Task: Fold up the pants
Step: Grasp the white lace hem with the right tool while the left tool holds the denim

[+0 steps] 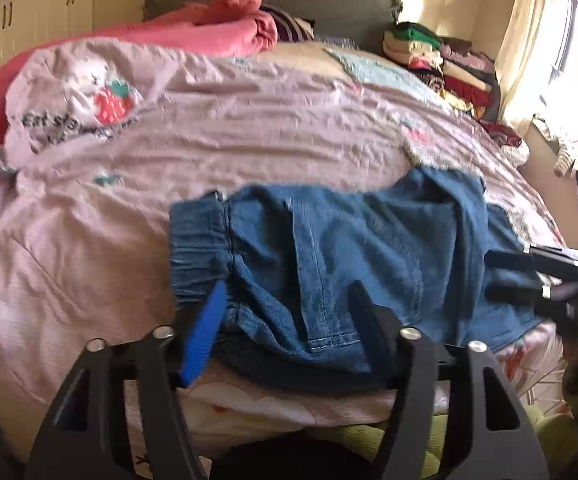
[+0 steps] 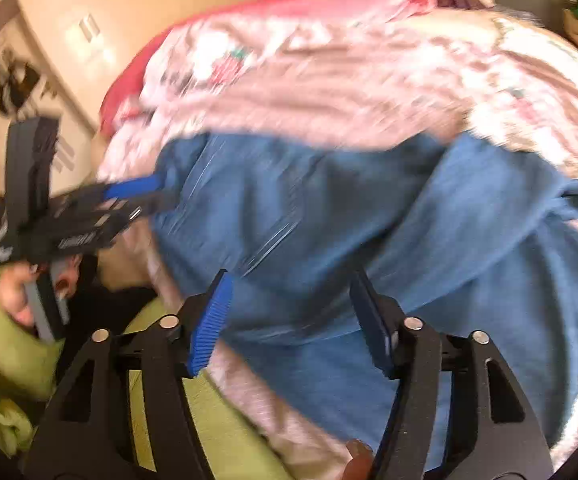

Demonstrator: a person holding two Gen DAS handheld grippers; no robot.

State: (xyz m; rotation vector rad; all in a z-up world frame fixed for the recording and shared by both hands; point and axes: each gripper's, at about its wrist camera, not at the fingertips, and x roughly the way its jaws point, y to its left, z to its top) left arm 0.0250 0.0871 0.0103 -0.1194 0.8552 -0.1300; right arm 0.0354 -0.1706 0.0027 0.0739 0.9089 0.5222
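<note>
Blue denim pants (image 1: 349, 256) are lying folded near the front edge of a bed covered by a pink quilt (image 1: 209, 128), the elastic waistband facing left in the left wrist view. The left gripper (image 1: 285, 304) is hovering over the waistband end with jaws spread and nothing clamped between them. The right gripper (image 2: 289, 304) is hanging above the other end, jaws likewise parted and gripping nothing, its view blurring
</note>
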